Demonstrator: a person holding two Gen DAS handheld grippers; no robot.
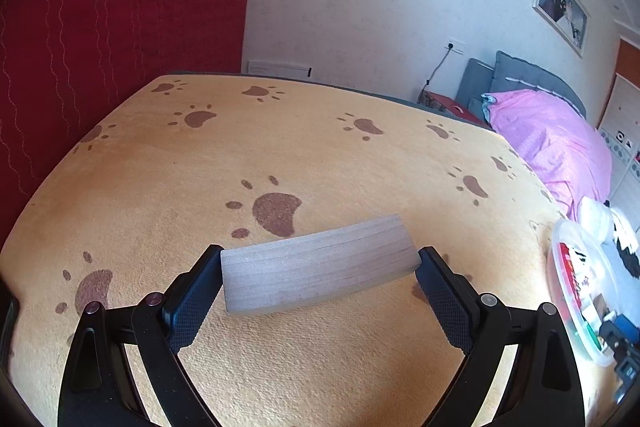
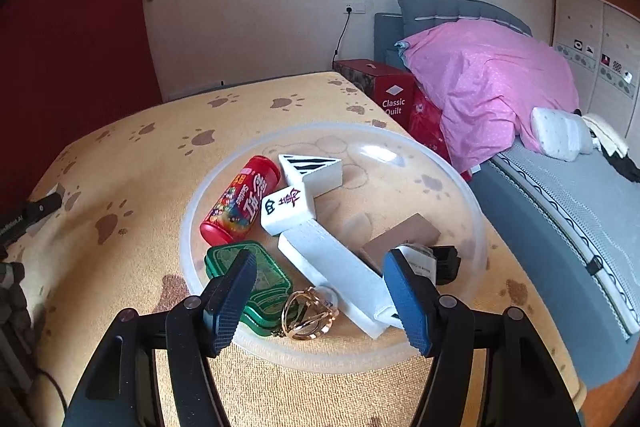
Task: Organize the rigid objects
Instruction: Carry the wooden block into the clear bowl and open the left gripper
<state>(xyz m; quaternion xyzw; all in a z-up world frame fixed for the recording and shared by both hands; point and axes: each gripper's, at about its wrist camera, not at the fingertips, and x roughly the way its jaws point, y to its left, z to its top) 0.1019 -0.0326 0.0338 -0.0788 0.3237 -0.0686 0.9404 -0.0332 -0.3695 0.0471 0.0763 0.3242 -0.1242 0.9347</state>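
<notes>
Most pieces already lay in the clear bowl; the left gripper pinched a wooden block, bowl at three o'clock; the right gripper hovered wide, empty

Left gripper is holding a flat grey wooden block with lengthwise grain lines by its two short ends, black textured fingers pressing each side. Block is sitting just above the orange fleece cover with brown paw prints. Clear round plastic container with mixed items inside is showing at right edge, well apart.
</notes>
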